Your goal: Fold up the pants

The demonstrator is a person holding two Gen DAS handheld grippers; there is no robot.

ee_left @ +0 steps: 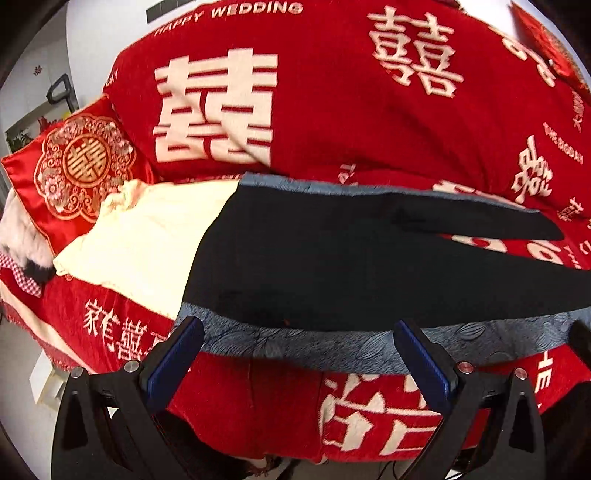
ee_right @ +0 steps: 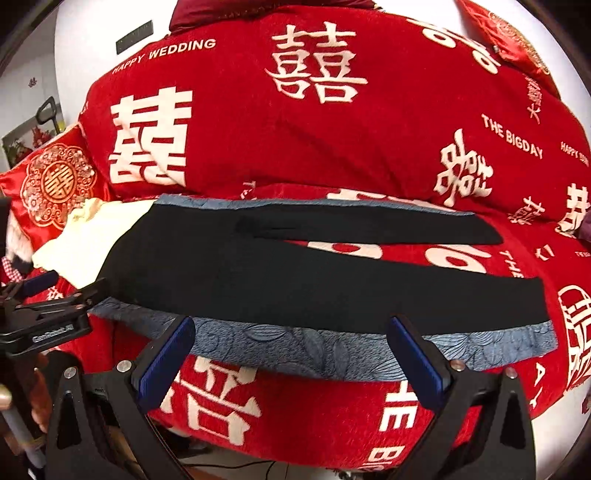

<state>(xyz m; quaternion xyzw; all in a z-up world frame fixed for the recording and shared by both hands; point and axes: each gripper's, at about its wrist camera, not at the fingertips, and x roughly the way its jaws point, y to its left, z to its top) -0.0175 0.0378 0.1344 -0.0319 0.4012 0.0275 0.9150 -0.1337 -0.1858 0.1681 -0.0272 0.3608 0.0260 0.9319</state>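
Black pants [ee_left: 332, 266] lie flat on a blue-grey patterned mat [ee_left: 295, 343] on a red sofa, waist at the left, two legs spread toward the right. They also show in the right wrist view [ee_right: 295, 273], on the mat [ee_right: 314, 350]. My left gripper [ee_left: 299, 325] is open and empty, just in front of the mat's near edge by the waist end. My right gripper [ee_right: 291, 325] is open and empty, in front of the near leg. The left gripper [ee_right: 48, 295] also shows at the left of the right wrist view.
A red wedding blanket [ee_left: 332, 110] covers the sofa back and seat. A cream cloth [ee_left: 147, 236] lies left of the pants. A red embroidered cushion [ee_left: 81, 166] stands at the far left; another cushion [ee_right: 509, 33] sits at the upper right.
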